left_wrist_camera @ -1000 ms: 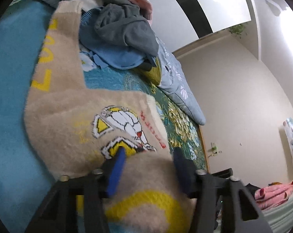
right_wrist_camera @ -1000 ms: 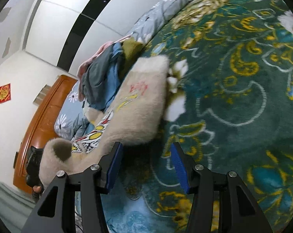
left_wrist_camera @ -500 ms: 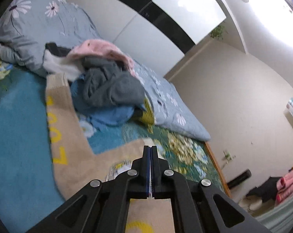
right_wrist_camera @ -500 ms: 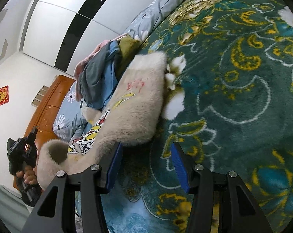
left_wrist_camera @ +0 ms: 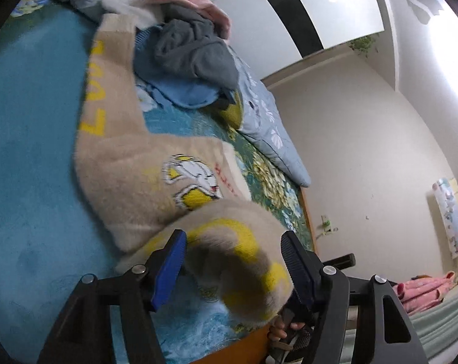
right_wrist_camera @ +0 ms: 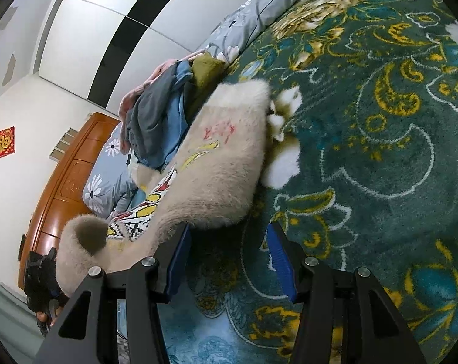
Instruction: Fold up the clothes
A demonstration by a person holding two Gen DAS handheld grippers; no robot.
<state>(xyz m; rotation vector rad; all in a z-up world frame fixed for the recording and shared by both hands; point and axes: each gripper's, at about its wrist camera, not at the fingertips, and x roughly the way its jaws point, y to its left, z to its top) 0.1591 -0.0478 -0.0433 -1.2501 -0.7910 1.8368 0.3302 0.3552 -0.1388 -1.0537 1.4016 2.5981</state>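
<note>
A fuzzy beige sweater (left_wrist_camera: 131, 176) with yellow letters and a cartoon print lies flat on the patterned bedspread (left_wrist_camera: 31, 163). One sleeve (left_wrist_camera: 238, 248), marked with a yellow curve, is folded over onto the sweater's body. My left gripper (left_wrist_camera: 233, 261) is open, its blue pads wide apart on either side of that sleeve end. In the right wrist view the sweater (right_wrist_camera: 222, 163) runs up and to the left. My right gripper (right_wrist_camera: 229, 257) is open just below its edge, over the green bedspread (right_wrist_camera: 365, 157), with nothing between the fingers.
A pile of grey, blue and pink clothes (left_wrist_camera: 192, 48) sits beyond the sweater, next to a floral grey-blue duvet (left_wrist_camera: 268, 121). A wooden headboard (right_wrist_camera: 55, 188) runs along the left. A hand (right_wrist_camera: 43, 312) holds the other gripper at lower left.
The left gripper shut, lifted away from the sweater, then came back down and opened. The sleeve now lies folded over the sweater's body. The right gripper has barely moved.
</note>
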